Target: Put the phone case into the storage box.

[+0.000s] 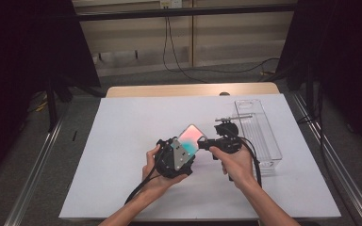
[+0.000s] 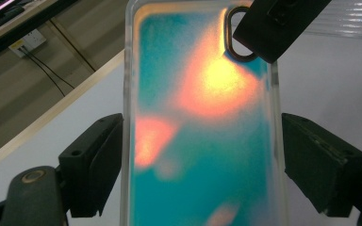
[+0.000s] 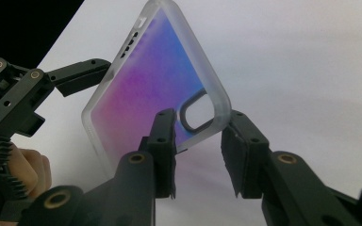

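Note:
A clear phone case (image 1: 191, 134) with a teal, orange and purple sheen is held up above the white table sheet (image 1: 122, 155). My left gripper (image 1: 188, 145) is shut on it: in the left gripper view (image 2: 202, 160) one jaw presses each long edge of the case (image 2: 202, 141). My right gripper (image 1: 201, 141) reaches in from the right. In the right gripper view (image 3: 200, 141) its jaws straddle the corner of the case (image 3: 155, 89) by the camera cutout, one on each face, still a little apart from it. One of its fingers (image 2: 273, 28) covers that corner.
A long clear plastic tray (image 1: 259, 136) lies on the right part of the sheet, close behind my right hand (image 1: 238, 165), with a small metal part (image 1: 233, 117) at its far end. Black curtains and stands flank the table; cables run on the floor beyond.

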Tool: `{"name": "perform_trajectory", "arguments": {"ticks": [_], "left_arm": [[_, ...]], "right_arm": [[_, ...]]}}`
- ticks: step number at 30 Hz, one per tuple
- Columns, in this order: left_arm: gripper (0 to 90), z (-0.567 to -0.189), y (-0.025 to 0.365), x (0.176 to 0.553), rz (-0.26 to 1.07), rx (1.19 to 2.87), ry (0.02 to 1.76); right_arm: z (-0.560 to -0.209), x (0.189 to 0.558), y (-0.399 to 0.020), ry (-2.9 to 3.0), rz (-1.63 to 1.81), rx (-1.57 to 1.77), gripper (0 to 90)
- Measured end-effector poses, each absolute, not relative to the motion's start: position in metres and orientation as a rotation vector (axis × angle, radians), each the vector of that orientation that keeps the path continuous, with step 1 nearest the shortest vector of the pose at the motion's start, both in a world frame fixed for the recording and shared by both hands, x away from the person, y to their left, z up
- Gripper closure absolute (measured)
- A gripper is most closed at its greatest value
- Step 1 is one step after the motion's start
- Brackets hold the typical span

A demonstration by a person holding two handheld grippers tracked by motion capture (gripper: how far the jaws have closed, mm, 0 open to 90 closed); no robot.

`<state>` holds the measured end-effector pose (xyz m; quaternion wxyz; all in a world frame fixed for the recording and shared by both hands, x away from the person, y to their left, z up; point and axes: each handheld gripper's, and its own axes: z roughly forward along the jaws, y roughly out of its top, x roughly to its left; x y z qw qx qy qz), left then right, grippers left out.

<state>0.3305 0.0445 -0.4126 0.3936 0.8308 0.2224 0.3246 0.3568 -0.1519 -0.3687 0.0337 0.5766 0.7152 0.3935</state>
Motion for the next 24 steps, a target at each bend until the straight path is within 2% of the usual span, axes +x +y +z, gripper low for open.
{"name": "perform_trajectory", "arguments": {"ticks": [24], "left_arm": [[17.2,-0.4117,0.041,0.3327,0.834,2.077,0.585]], "right_arm": [[-0.3699,0.3595,-0.1567,2.132,1.32,1.875,74.4]]}}
